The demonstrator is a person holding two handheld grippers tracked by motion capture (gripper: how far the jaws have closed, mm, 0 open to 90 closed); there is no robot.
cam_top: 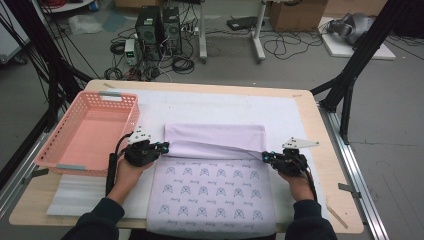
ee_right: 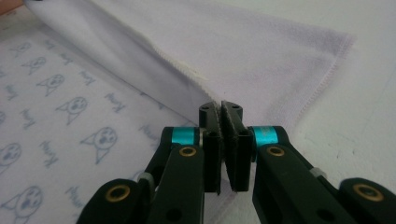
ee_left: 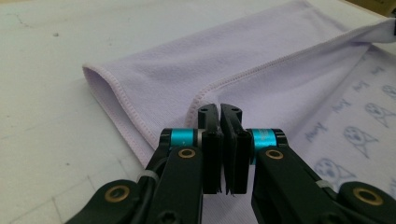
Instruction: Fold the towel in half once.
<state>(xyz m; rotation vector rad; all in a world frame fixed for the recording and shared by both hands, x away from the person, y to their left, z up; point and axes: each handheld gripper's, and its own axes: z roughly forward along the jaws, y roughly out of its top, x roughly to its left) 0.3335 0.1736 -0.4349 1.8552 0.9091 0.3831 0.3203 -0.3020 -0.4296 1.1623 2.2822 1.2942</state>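
A lavender towel [cam_top: 212, 194] printed with small cat faces lies on the white mat in front of the person. Its far part is folded over toward the near side, plain back [cam_top: 215, 136] up. My left gripper [cam_top: 165, 147] is shut on the left corner of that turned-over edge. In the left gripper view the hem [ee_left: 261, 70] runs straight into the closed jaws of the left gripper [ee_left: 219, 108]. My right gripper [cam_top: 265, 156] is shut on the right corner. In the right gripper view the stitched edge [ee_right: 177, 65] ends between the pressed pads of the right gripper [ee_right: 220, 106].
A pink plastic basket [cam_top: 129, 116] stands at the table's left, close to my left hand. The white foam mat [cam_top: 225, 102] covers most of the wooden table [cam_top: 331, 170]. Beyond the far edge are computers, cables and black frame legs on the floor.
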